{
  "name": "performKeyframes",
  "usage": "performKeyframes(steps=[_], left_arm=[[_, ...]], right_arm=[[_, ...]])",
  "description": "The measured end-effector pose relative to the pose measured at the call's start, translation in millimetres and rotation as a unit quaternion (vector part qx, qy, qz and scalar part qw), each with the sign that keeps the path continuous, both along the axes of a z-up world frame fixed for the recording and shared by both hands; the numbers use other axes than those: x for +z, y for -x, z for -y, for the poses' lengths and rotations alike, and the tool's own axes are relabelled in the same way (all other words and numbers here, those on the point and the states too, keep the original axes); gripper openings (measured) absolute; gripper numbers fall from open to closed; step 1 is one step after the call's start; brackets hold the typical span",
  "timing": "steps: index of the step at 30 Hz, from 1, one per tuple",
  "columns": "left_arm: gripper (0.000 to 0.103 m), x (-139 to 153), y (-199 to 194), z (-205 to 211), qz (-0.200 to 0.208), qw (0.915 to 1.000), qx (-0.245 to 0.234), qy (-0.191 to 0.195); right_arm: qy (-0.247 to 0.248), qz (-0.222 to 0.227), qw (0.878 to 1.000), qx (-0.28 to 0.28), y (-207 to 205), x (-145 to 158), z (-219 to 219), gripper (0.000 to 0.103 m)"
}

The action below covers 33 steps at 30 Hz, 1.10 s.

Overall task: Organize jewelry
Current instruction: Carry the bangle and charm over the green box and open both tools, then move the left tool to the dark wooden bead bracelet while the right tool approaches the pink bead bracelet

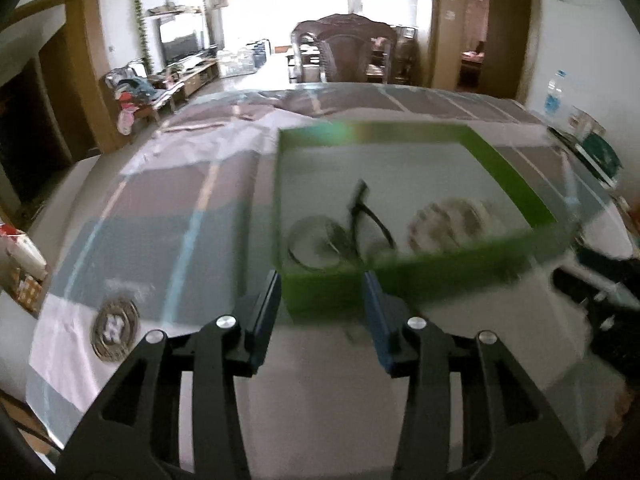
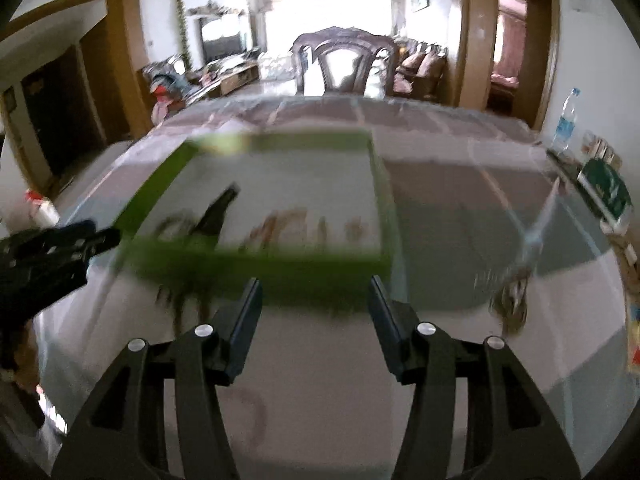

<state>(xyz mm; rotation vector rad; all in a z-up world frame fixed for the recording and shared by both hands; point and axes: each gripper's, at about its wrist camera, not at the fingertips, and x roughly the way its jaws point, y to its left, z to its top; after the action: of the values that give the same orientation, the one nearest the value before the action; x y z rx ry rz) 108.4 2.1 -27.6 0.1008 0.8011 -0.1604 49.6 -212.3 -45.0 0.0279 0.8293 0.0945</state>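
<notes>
A shallow green box [image 1: 516, 178] with a white floor stands on the table ahead of both grippers. In it lie a thin metal bangle [image 1: 310, 242], a dark cord necklace [image 1: 362, 212] and a pale beaded bracelet [image 1: 444, 222]. The box also shows in the right wrist view [image 2: 276, 276], blurred. My left gripper [image 1: 320, 284] is open and empty, just short of the box's near wall. My right gripper [image 2: 316, 290] is open and empty before the same wall. A round ornate metal piece [image 1: 115, 330] lies on the cloth left of the left gripper. A brownish jewelry piece [image 2: 512, 304] lies right of the right gripper, blurred.
The table carries a grey, brown and white checked cloth [image 1: 168, 208]. A dark wooden chair [image 1: 344, 54] stands at the far edge. A water bottle [image 2: 566, 118] and green-white packets [image 2: 606, 190] sit at the right edge. The other gripper shows at the right [image 1: 600, 292] and left [image 2: 48, 256].
</notes>
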Motion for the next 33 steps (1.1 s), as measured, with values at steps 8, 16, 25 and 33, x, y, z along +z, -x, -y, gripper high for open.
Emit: performKeyframes(steps=[8,16,25,33], left_arm=[[0.045,-53.1,-2.9,45.7,-0.054,0.9968,-0.014,-0.058],[0.059,-61.1,17.2,39.9,-0.036,0.9956,0.010,-0.086],[0.060,-57.3,65.2,4.6,-0.047,0.9981,0.008,-0.040],[0.060,-58.9,56.5,9.0,-0.042,0.9987,0.005,-0.030]], right_arm=[[-0.015,-0.060,0.998,-0.012,16.9,-50.5,3.6,0.054],[-0.015,-0.053,0.998,0.005,25.6,-48.0,-2.1,0.056],[0.006,-0.051,0.998,0.021,28.5,-50.1,-20.1,0.060],[0.030,-0.050,0.998,0.016,25.6,-55.3,-29.2,0.060]])
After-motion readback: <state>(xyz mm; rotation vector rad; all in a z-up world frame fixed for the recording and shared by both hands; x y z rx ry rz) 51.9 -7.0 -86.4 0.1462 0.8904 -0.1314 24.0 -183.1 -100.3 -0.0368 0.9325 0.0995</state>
